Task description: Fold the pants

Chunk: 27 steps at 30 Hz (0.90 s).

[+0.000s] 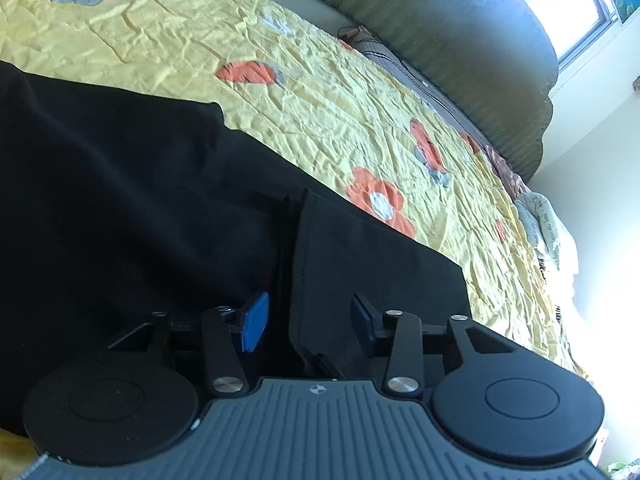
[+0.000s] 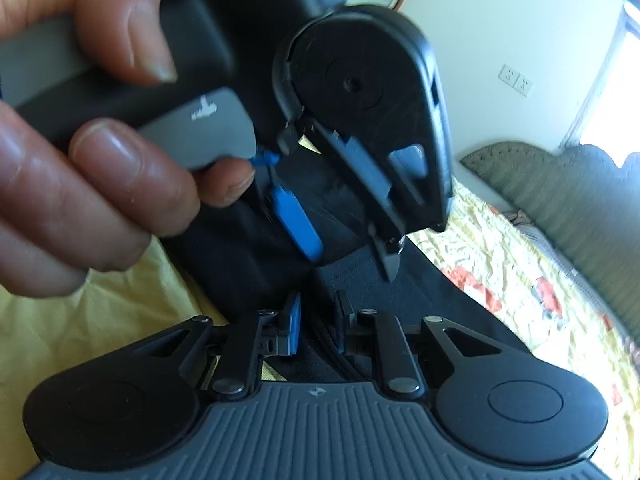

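Black pants (image 1: 140, 200) lie spread on a yellow quilt with orange flowers. In the left wrist view my left gripper (image 1: 306, 322) is open, its blue pads either side of a raised fold of the pants (image 1: 360, 264). In the right wrist view my right gripper (image 2: 318, 322) has its jaws close together with black pants fabric (image 2: 324, 340) pinched between the pads. The left gripper (image 2: 344, 248) also shows in the right wrist view, just above, held by a hand (image 2: 100, 184), with its jaws apart over the pants (image 2: 248, 256).
The yellow quilt (image 1: 280, 92) covers the bed. A green scalloped headboard (image 1: 460, 64) stands at the far end, with pillows (image 1: 540, 220) below it. A bright window (image 1: 576, 4) is beyond. A white wall with sockets (image 2: 516, 78) shows in the right wrist view.
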Each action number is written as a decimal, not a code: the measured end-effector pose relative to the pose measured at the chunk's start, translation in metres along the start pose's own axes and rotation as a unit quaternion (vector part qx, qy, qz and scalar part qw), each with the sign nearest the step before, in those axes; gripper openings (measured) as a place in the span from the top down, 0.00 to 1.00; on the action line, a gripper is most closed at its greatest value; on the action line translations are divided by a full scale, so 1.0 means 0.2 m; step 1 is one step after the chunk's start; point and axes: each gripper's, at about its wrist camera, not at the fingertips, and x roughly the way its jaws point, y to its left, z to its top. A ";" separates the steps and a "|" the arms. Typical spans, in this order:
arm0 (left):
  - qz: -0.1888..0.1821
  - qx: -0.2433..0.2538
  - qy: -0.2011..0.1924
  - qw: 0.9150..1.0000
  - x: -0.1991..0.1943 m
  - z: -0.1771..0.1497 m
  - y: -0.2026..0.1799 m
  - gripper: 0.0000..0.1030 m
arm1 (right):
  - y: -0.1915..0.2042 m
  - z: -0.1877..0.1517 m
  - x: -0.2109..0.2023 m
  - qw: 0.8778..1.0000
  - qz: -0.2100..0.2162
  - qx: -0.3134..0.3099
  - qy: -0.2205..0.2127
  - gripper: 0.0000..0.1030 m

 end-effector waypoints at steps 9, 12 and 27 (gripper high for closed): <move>0.048 0.053 -0.040 0.997 -0.03 -0.08 -0.06 0.96 | -0.16 -0.02 -0.04 0.986 0.107 0.125 -0.008 0.84; 0.066 0.079 -0.049 0.993 -0.04 -0.12 -0.07 0.95 | -0.22 -0.03 -0.08 0.981 0.127 0.146 -0.013 0.83; 0.176 0.219 -0.119 0.952 -0.04 -0.28 -0.17 0.43 | -0.49 -0.33 -0.13 0.954 -0.066 0.290 0.031 0.81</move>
